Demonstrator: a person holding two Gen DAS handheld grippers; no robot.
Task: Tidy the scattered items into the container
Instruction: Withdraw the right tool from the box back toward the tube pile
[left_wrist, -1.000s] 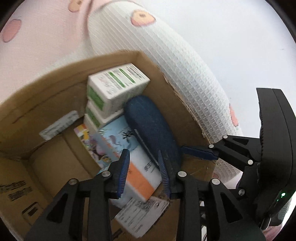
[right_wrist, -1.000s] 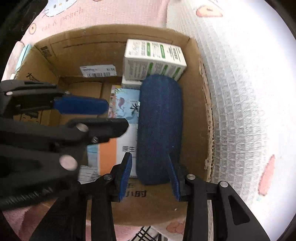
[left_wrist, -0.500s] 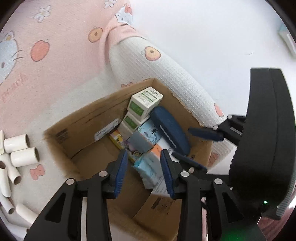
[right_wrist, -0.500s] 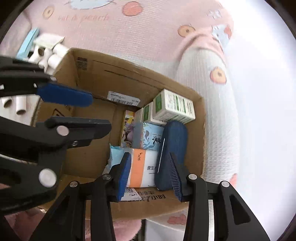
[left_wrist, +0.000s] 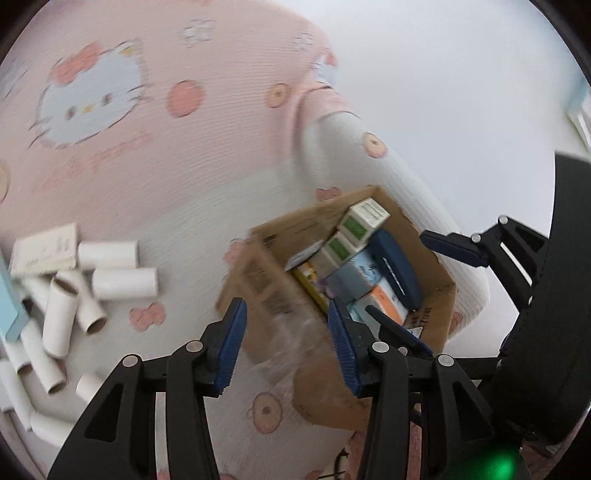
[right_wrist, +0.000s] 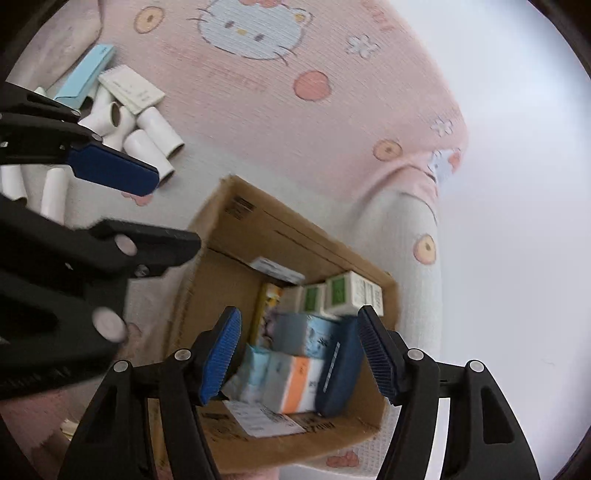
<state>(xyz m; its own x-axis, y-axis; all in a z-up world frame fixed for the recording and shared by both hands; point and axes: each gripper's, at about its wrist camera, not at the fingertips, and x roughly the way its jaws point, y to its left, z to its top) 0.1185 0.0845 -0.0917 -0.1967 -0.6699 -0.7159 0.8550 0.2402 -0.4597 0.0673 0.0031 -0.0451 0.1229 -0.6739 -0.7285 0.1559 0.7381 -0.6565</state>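
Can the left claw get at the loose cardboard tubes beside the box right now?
Probably yes. The left claw holds nothing, its jaws are opening, and the cardboard tubes lie in the open on the blanket, off to its left. Nothing lies over them; the box is clear to the side.

Both wrist views look steeply down from above the cardboard box, near it. The left view takes in the tube pile leftward; the right view shares box, tubes and blanket.
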